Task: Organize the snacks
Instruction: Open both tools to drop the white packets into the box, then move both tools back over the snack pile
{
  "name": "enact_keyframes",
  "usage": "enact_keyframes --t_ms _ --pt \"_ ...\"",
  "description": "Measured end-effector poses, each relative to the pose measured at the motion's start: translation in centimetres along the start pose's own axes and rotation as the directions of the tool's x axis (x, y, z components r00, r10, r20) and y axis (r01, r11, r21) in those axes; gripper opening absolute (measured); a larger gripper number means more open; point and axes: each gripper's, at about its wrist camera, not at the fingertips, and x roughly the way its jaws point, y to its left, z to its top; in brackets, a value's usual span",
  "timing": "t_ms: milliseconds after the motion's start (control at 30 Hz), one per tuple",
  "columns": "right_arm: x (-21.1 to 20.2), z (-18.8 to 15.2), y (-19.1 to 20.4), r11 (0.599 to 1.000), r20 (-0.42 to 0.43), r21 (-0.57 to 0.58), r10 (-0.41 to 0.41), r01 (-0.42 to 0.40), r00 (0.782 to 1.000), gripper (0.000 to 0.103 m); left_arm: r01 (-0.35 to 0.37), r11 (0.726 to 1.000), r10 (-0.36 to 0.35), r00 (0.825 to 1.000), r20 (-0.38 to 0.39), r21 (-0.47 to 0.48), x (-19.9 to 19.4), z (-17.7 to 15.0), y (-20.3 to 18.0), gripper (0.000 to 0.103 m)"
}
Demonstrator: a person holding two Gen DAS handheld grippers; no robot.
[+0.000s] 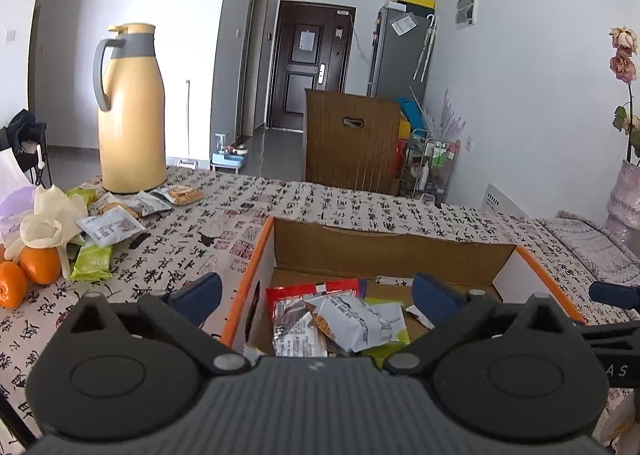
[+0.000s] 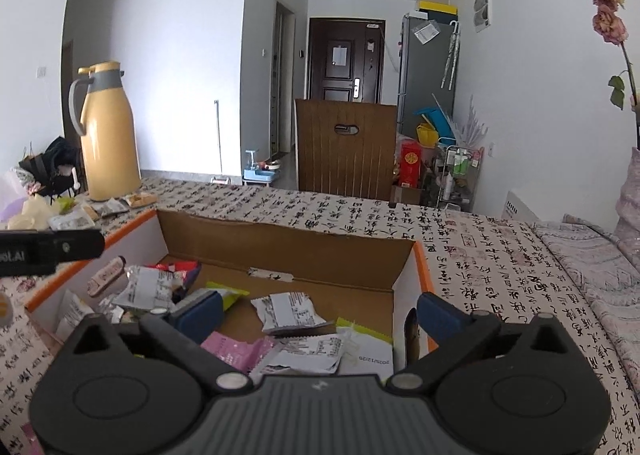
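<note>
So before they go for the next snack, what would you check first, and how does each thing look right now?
1. Left hand-held gripper open and empty: ok.
2. Right hand-held gripper open and empty: ok.
3. Cardboard box has room for more: ok.
4. Dropped packets lie inside the box, like the red packet: ok.
5. Loose snacks left by the yellow flask, like the green packet: not ok.
6. White glove clear of those snacks: not ok, it rests on them.
</note>
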Motion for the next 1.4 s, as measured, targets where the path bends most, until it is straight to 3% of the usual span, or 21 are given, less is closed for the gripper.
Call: enact_keyframes --t_ms 267,433,667,1000,1400 --pt "-2.3 0.1 -0.7 0.999 0.011 0.027 -0.026 0.026 1.000 0.103 -0.036 0.999 0.036 0.999 -0.002 0.007 -1.1 0.6 -0.5 0.103" --pt "-4.0 -0.1 -0.5 0.999 0.035 0.045 0.011 -0.012 0.999 0.103 -0.046 0.999 0.046 0.999 -0.019 0.007 -3.3 0.2 -0.1 0.103" --pt "-7.0 -0.7 0.0 0.997 0.059 0.046 0.067 -0.069 0.996 0.103 -0.097 0.995 0.097 0.995 -0.005 0.029 -8.0 -1.1 0.3 0.103" --pt "-12.8 -2.2 1.5 0.994 0.091 0.054 0.087 -0.092 0.992 0.103 -0.136 0.990 0.135 0.991 0.015 0.045 -15.5 -3.9 0.8 0.103" --pt "-17.1 -5.6 5.7 0.993 0.029 0.029 0.112 -0.113 0.993 0.103 -0.180 0.984 0.180 0.984 -0.014 -0.010 -22.0 -7.8 3.9 0.103"
